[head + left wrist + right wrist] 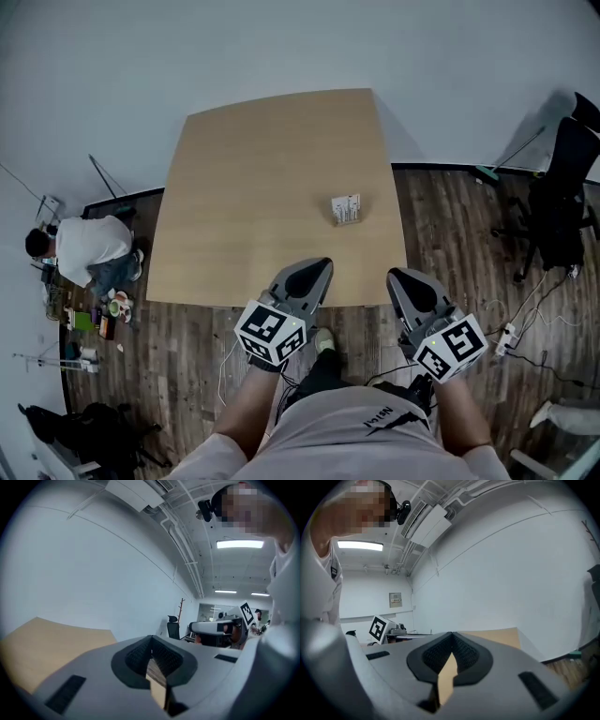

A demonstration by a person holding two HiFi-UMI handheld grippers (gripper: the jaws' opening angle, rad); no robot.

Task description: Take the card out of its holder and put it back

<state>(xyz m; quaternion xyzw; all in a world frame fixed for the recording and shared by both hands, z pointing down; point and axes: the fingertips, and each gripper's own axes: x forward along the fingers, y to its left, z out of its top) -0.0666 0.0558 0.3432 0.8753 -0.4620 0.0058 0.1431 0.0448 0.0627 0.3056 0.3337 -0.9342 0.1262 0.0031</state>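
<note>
A small clear card holder with a white card (pixel 346 209) stands on the wooden table (pixel 253 187), right of the middle. My left gripper (pixel 322 264) hovers at the table's near edge, jaws shut with nothing between them. My right gripper (pixel 393 275) is held just off the near right corner, also shut and empty. Both sit well short of the holder. In the left gripper view the left gripper (pixel 151 639) points up at the wall, and the right gripper (pixel 451 636) does the same in the right gripper view; neither view shows the holder.
A person in white (pixel 89 248) crouches on the floor left of the table beside small clutter (pixel 98 314). A black office chair (pixel 562 202) stands at the right, with cables (pixel 511 333) on the wooden floor near it.
</note>
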